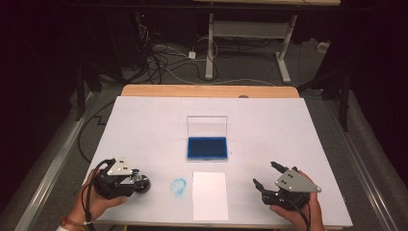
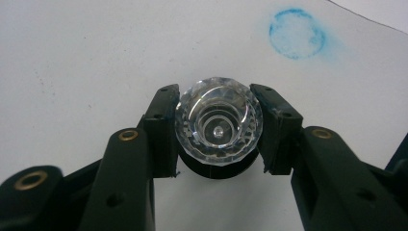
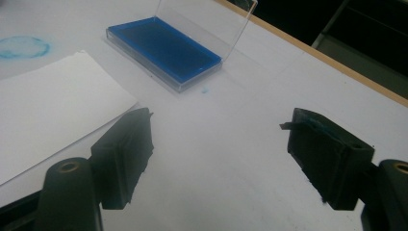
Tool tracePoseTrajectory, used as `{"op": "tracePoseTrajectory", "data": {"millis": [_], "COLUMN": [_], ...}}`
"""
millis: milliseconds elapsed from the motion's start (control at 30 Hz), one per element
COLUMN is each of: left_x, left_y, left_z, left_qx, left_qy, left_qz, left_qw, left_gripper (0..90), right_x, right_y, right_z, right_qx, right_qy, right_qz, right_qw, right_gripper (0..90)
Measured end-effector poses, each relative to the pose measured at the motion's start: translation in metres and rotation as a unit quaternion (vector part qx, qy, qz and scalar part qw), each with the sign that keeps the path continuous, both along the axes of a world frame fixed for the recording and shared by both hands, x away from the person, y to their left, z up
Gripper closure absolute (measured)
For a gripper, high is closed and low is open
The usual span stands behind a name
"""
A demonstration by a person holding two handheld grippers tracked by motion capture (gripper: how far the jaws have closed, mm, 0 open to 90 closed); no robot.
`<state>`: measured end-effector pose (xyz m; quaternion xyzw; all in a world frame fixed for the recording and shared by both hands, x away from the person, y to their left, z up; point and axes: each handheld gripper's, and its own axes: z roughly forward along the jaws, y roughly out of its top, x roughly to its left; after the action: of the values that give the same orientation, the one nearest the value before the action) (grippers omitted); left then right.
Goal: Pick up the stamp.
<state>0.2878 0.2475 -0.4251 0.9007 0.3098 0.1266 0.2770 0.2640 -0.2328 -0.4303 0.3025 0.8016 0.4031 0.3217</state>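
Observation:
My left gripper [image 1: 140, 183] lies at the table's near left, shut on a stamp [image 2: 219, 126] with a clear faceted knob and a dark round base. Its pads press the knob from both sides. A smudged blue ring mark [image 1: 179, 186] sits on the white table surface just right of it. A blank white paper sheet [image 1: 210, 195] lies at the near middle. Beyond the sheet is a blue ink pad [image 1: 207, 147] with its clear lid [image 1: 207, 126] standing up. My right gripper [image 1: 264, 173] rests at the near right, open, with nothing between its fingers.
The white table cover [image 1: 144, 125] ends in a wooden strip [image 1: 207, 90] at the far side. Past it are cables and desk legs on a dark floor. In the right gripper view the ink pad [image 3: 163, 48] lies ahead, the paper [image 3: 53, 106] to the left.

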Motion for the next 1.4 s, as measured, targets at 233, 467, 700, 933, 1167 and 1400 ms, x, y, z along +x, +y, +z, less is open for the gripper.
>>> {"op": "tracePoseTrajectory", "data": {"millis": [233,467,700,933,1167,1400], "left_x": [0.001,0.002,0.004,0.007,0.008,0.011], "left_y": [0.001,0.002,0.001,-0.004,-0.007,-0.008], "left_z": [0.001,0.004,0.004,0.005,0.009,0.014], "left_qx": [-0.023,-0.04,-0.043,-0.042,-0.047,-0.062], "left_qy": [-0.021,-0.042,-0.046,-0.045,-0.051,-0.059], "left_qz": [0.011,0.026,0.029,0.021,0.019,0.022], "left_qw": [0.9995,0.998,0.9976,0.9979,0.9974,0.9961], "left_gripper": [54.7,54.8,54.8,54.8,54.8,54.8], "right_x": [0.001,0.003,0.003,0.003,0.003,0.003], "right_y": [-0.001,-0.003,-0.005,-0.005,-0.004,-0.004], "right_z": [0.001,0.0,0.0,-0.001,-0.001,0.0], "right_qx": [0.004,0.004,0.006,0.006,0.007,0.007], "right_qy": [0.001,0.001,0.001,0.003,0.002,0.0], "right_qz": [-0.001,-0.004,-0.007,-0.009,-0.009,-0.009], "right_qw": [1.0,1.0,1.0,0.9999,0.9999,0.9999], "right_gripper": [23.8,23.8,23.7,23.8,23.8,23.7]}}
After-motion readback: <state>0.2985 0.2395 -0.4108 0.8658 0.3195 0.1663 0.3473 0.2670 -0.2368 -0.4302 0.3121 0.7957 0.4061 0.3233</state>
